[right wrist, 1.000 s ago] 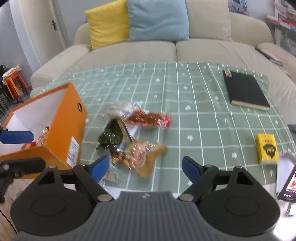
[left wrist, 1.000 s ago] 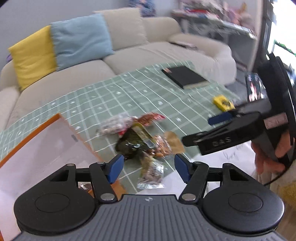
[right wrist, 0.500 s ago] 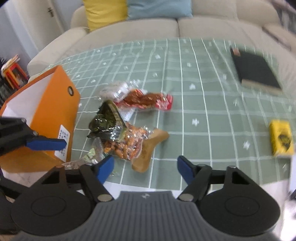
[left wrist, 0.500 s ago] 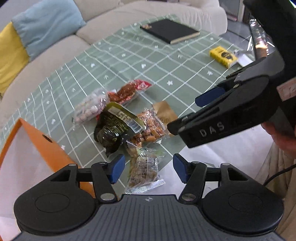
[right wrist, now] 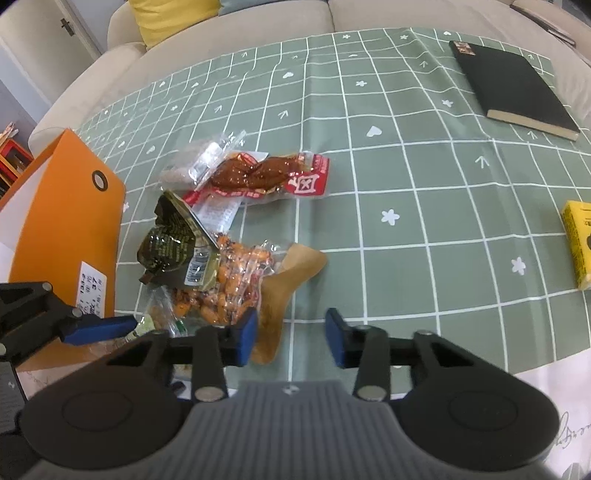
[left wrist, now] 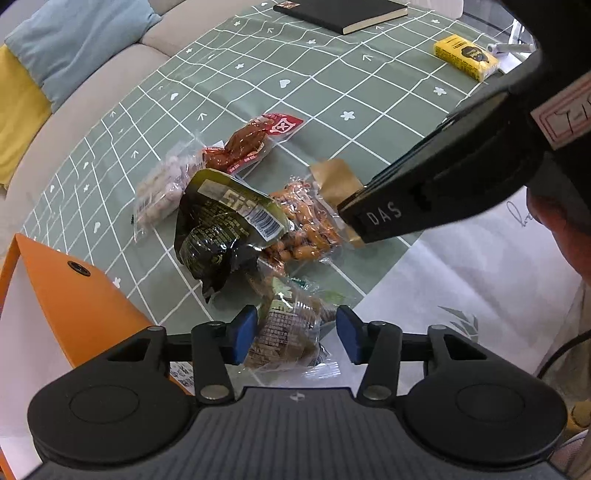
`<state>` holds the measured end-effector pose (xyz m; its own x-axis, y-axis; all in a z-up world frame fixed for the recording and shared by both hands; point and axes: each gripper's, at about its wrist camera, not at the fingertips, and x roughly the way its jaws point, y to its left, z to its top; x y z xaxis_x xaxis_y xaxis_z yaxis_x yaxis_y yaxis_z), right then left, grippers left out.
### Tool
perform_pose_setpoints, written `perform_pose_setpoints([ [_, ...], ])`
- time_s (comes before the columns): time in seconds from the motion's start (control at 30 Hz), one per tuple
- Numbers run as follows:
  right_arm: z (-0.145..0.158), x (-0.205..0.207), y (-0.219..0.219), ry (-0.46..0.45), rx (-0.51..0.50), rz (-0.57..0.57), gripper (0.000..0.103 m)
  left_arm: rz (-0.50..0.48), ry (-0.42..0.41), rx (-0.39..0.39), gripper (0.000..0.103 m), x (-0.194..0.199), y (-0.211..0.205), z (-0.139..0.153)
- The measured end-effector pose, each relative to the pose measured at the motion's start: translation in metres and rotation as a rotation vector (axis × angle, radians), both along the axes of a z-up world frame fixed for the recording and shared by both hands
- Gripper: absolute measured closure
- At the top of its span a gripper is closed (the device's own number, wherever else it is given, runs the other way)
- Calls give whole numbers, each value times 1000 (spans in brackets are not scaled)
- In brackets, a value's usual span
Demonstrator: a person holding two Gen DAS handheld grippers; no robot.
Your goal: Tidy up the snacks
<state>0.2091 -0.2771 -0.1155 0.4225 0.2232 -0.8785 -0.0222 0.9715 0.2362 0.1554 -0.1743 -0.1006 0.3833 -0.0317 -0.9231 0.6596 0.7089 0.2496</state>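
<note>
Snacks lay heaped just beside the orange box (right wrist: pixel 66 225), none visibly packed yet, so most sorting seemed left. Nearest, the left gripper (left wrist: pixel 295 334) stood wide around a clear nut packet (left wrist: pixel 284 332); the right gripper (right wrist: pixel 291 336), also wide and holding nothing, straddled the orange peanut bag's (right wrist: pixel 229 288) tan end. Beyond lay a dark pouch (right wrist: pixel 170 243) and red sausage pack (right wrist: pixel 258 173) on the green checked tablecloth (right wrist: pixel 406 184), then a black notebook (right wrist: pixel 513 85) and a beige sofa (right wrist: pixel 229 29).

Five snack packets (left wrist: pixel 229 218), one orange box (right wrist: pixel 70 218)
</note>
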Motion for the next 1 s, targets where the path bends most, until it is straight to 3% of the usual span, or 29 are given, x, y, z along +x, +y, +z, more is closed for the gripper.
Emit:
perform_pose_setpoints([
  [0.03,1,-1,1,-5,1,4,82,5,2,-7,51,0,0,0],
  [0.1,3,-2,3,-20,-4,19,98,24,0,-17,52,1,1,1],
  [0.27,9,-11,5,-34,1,20,103,115,-12,-99,58,-2,11,6],
  [0.37,11,-20,1,-14,3,-14,103,141,-4,-157,60,-9,17,10],
  [0.73,12,-69,-9,82,74,-131,103,218,-11,-260,63,-54,43,18],
  [0.87,13,-86,4,121,101,-100,103,280,-7,-300,64,-63,64,15],
  [1.0,24,-97,21,63,5,-16,94,329,-20,-326,64,-65,81,17],
])
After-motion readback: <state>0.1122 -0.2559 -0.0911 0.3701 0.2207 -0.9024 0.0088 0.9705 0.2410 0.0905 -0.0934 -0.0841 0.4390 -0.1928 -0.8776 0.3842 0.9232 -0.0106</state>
